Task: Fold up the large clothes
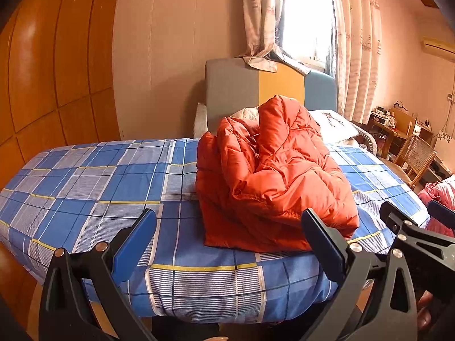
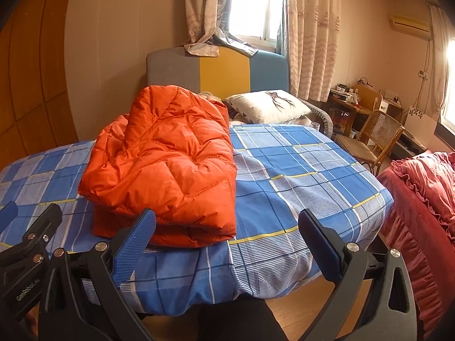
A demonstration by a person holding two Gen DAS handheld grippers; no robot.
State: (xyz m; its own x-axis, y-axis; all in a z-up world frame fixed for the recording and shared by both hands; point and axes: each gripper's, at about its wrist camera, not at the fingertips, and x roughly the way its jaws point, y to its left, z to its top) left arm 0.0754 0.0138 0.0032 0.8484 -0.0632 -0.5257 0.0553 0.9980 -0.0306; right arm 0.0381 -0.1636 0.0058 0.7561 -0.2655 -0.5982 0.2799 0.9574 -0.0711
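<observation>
Both grippers, left gripper (image 1: 229, 236) and right gripper (image 2: 227, 236), fingers apart, empty, held short of bed (image 2: 298, 170); I judge orange jacket (image 2: 167, 164) already folded.

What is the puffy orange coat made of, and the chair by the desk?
The coat looks like thin, slightly shiny nylon-type cloth with soft filling: stitched quilt lines and puffy sections show. The chair looks like wood with a woven cane back: a pale mesh pattern shows in the frame.
</observation>
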